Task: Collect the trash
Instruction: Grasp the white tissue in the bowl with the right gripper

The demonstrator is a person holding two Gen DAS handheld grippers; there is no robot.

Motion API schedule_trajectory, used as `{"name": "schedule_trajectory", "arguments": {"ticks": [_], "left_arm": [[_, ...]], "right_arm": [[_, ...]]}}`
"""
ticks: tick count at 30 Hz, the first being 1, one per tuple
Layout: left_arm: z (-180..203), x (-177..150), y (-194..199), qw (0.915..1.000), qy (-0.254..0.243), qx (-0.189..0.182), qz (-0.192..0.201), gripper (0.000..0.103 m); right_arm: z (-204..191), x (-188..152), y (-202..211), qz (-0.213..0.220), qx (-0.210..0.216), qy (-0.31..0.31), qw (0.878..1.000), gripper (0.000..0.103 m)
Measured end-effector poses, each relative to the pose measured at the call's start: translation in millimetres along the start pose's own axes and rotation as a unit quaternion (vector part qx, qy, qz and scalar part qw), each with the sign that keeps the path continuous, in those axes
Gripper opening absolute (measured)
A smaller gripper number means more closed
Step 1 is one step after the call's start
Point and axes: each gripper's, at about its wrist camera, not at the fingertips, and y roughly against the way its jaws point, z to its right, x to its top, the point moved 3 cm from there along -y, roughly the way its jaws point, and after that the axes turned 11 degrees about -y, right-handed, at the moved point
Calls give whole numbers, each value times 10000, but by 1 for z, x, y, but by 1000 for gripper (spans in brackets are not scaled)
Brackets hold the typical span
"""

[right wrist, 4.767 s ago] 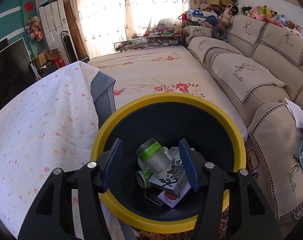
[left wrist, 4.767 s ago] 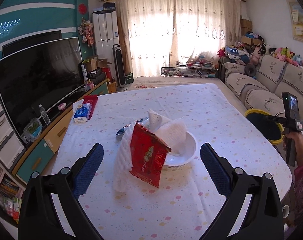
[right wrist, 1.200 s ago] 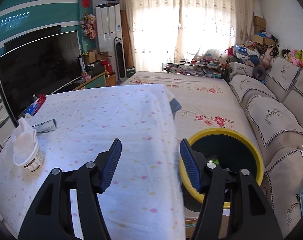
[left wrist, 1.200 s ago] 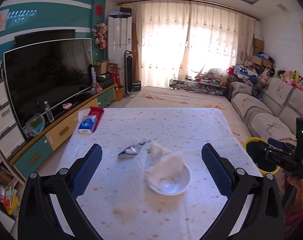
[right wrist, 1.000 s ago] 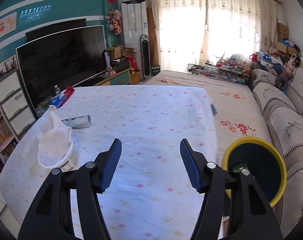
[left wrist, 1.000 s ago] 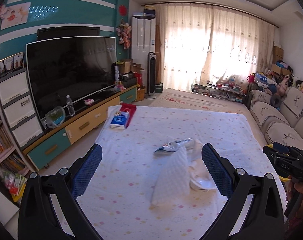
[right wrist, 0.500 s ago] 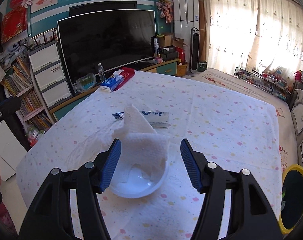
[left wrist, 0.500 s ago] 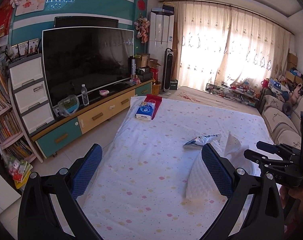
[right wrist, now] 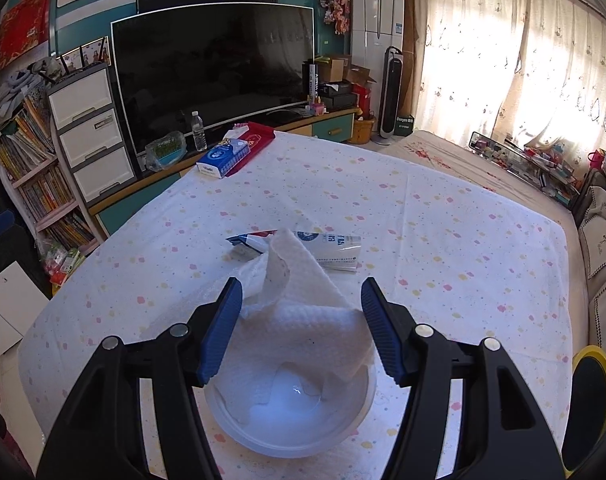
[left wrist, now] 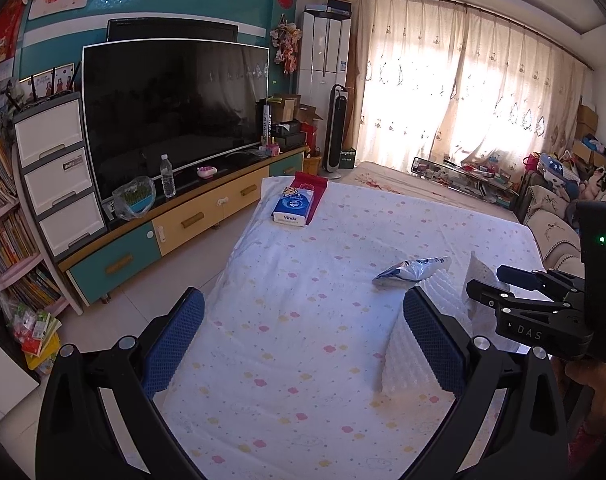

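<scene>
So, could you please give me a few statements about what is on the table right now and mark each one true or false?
1. A paper towel drapes over the rim of the white bowl. True.
2. The right gripper has the paper towel pinched tight. False: its fingers are closing with the towel between them, but the pads stand apart from it.
3. A blue and white wrapper lies on the tablecloth beyond the bowl. True.
4. The blue tissue pack sits inside the bowl. False: it lies at the table's far corner, on a red packet.
5. The left gripper holds the wrapper. False: it is open and holds nothing.
</scene>
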Motion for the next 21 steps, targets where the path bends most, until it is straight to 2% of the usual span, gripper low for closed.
{"name": "schedule_trajectory", "arguments": {"ticks": [2,4,6,7,8,21], "left_arm": [[2,-1,-2,10000,-9,-11,-19,98],[4,-1,-3,10000,-18,-21,-22,98],[6,-1,-4,10000,-33,-16,-27,98],[6,0,-4,10000,-37,-11,-26,98],[6,0,-3,10000,-32,-5,-23,98],[8,0,-3,10000,-13,16,-27,98]], "right_arm": [[-1,0,-1,-24,27,17,10000,45],[-1,1,-4,-81,53,30,9999,38],[0,2,-6,-155,95,7,9998,24],[-1,1,-7,-186,135,-6,9997,8],[0,1,-6,-188,181,-31,9997,1],[8,31,57,557,480,-273,9969,1]]}}
